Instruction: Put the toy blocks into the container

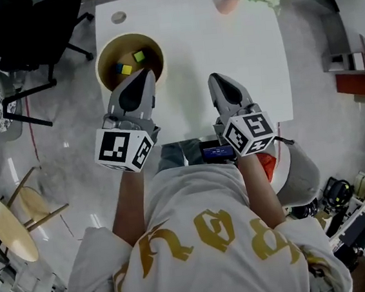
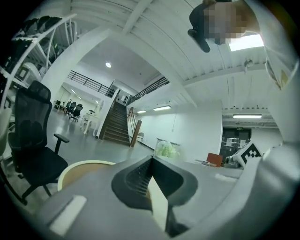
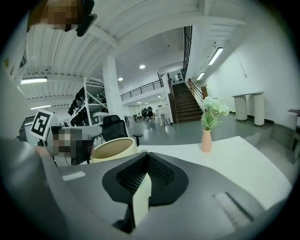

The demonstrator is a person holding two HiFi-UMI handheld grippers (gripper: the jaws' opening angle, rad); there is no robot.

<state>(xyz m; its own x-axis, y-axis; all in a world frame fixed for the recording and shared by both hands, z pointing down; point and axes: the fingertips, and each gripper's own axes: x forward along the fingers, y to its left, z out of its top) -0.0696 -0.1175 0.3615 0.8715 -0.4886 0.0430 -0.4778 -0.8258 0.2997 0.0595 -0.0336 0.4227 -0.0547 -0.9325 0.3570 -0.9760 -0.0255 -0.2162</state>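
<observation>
A round tan container (image 1: 103, 56) stands at the near left of the white table (image 1: 224, 53). Inside it lie a yellow-green block (image 1: 139, 56) and a blue and yellow block (image 1: 121, 69). My left gripper (image 1: 145, 73) hangs over the container's near rim, shut and empty. In the left gripper view its jaws (image 2: 151, 160) meet, and the container's rim (image 2: 83, 164) shows beyond on the left. My right gripper (image 1: 215, 78) is over bare table to the right of the container, shut with nothing held. In the right gripper view the tip (image 3: 147, 155) points past the container (image 3: 112, 147).
A pink vase (image 1: 227, 2) with a green plant stands at the table's far edge, seen also as the vase (image 3: 206, 139). A black office chair (image 1: 33, 25) is left of the table, and a wooden stool (image 1: 9, 226) stands on the floor. A dark phone (image 1: 217, 150) lies on the person's lap.
</observation>
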